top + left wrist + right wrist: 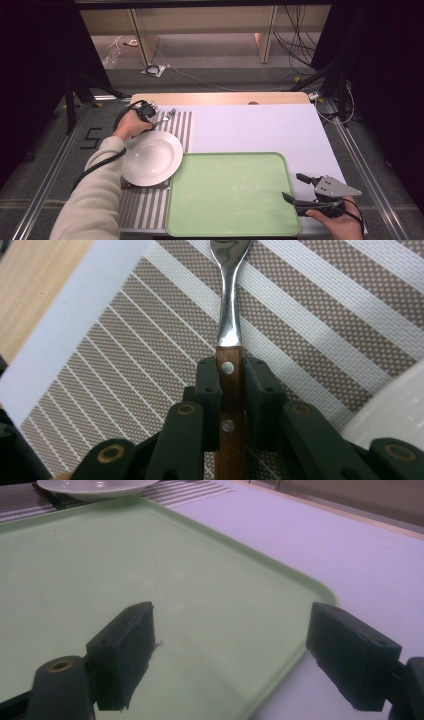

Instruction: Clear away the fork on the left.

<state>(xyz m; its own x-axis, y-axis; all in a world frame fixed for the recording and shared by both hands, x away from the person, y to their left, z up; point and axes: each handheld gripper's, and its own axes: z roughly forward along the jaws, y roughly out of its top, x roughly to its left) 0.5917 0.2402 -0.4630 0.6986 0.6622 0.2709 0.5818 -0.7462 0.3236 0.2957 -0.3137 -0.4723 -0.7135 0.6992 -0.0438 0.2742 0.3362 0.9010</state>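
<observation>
Two hand-held grippers work over a counter [260, 125] covered by a pale sheet. At far left, the left hand-held gripper [152, 114] is clamped on the wooden handle of a fork [229, 335], whose metal neck and tines extend beyond the jaws above a striped placemat [181, 127]; in the left gripper view both pads press the handle's sides. Just beside and nearer the person, a white plate [151, 158] rests on the same placemat. To its right lies a light green tray [230, 195], its left edge overlapping the placemat and close to the plate. At far right, the right hand-held gripper [292, 188] hovers at the tray's near right corner, jaws spread wide apart and holding nothing.
</observation>
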